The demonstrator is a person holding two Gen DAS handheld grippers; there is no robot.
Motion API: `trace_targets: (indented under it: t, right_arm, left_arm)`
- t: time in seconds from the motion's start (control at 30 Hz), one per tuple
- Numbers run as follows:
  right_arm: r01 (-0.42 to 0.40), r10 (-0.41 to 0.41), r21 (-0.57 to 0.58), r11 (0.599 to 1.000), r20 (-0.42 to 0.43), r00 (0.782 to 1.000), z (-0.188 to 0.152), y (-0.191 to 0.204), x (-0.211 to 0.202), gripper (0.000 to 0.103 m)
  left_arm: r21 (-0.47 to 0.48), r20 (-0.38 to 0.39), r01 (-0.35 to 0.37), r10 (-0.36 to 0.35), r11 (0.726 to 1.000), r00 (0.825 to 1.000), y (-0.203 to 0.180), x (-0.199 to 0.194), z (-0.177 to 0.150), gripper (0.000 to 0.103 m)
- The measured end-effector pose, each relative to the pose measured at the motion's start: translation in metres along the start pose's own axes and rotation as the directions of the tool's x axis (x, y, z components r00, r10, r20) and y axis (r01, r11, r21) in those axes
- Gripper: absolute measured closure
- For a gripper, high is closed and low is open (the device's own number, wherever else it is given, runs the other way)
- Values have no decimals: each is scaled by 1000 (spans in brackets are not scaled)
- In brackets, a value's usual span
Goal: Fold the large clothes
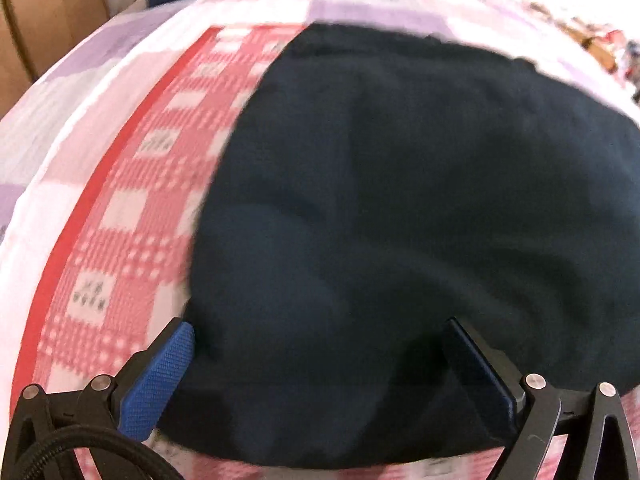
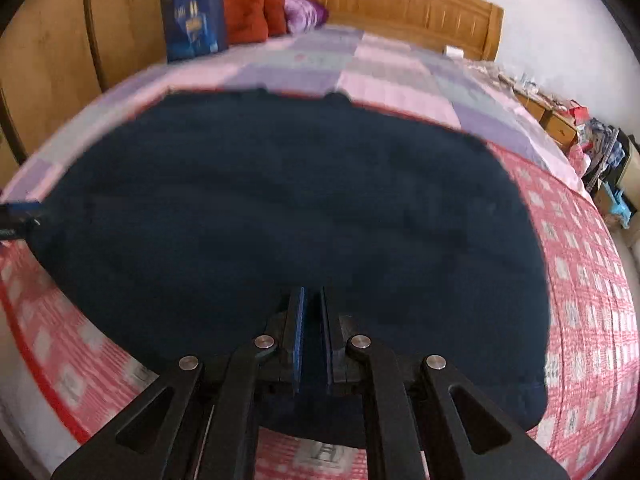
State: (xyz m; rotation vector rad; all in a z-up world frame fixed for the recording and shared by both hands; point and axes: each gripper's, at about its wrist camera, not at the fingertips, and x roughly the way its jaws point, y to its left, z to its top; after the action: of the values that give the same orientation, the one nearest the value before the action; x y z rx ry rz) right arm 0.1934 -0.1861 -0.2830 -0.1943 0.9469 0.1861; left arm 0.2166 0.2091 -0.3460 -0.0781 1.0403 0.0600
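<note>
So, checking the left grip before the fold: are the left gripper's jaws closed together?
No, the left gripper stands wide open over the dark garment.

One dark garment (image 2: 280,208), two red cushions (image 2: 256,14), one purple pillow (image 2: 304,14), one blue bag (image 2: 194,24).

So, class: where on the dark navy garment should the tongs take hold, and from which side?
Grip the dark navy garment at its near hem, coming from the near edge of the bed. It lies flat and spread, so only its edges offer a fold of cloth to pinch.
</note>
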Motion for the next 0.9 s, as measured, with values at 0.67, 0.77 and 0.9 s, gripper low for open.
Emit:
trace_targets:
  t: [0.67, 0.77, 0.9]
  right_arm:
    - [220, -147, 301, 928, -248, 957, -67, -97, -193, 94]
    - [157, -83, 322, 934, -232, 969, -59, -44, -243, 94]
    - [77, 1, 323, 943, -234, 972, -51, 21, -298, 94]
  left_arm:
    - [1, -22, -133, 133, 991, 991, -49, -210, -35, 2]
    - [4, -40, -91, 91, 996, 995, -78, -254, -36, 2]
    - [-21, -59, 55, -56, 998, 997, -98, -307, -46, 1]
